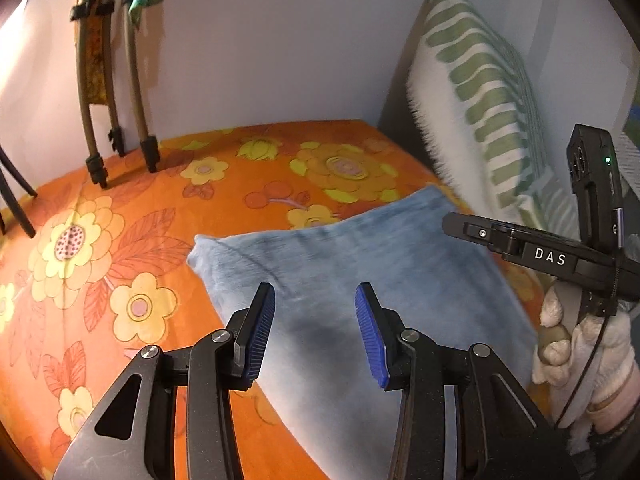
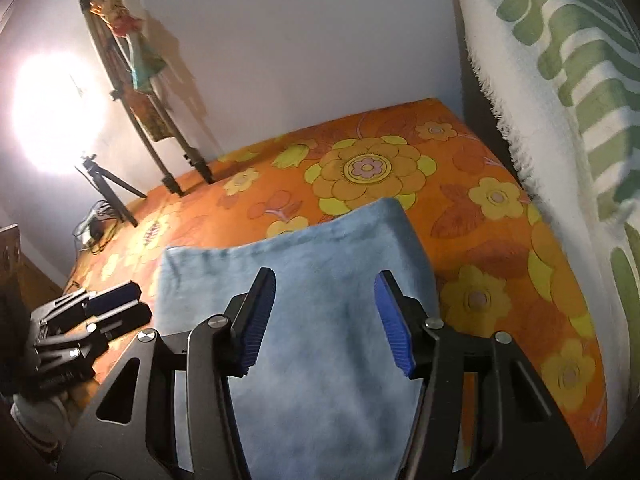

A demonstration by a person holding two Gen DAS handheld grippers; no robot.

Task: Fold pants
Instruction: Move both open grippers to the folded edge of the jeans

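The bed [image 1: 120, 208] in its orange flowered sheet carries the blue pants [image 1: 340, 264], lying flat ahead of and below both my tools, their long axis running away toward the wall. My left gripper [image 1: 315, 332] and right gripper [image 2: 325, 320] hang over the near end, jaws spread, pinching nothing; neither looks clearly nearer.

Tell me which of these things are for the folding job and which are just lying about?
For the job: blue pants, left gripper, right gripper.
Just there: flowered orange bedspread, green-striped pillow, tripod legs.
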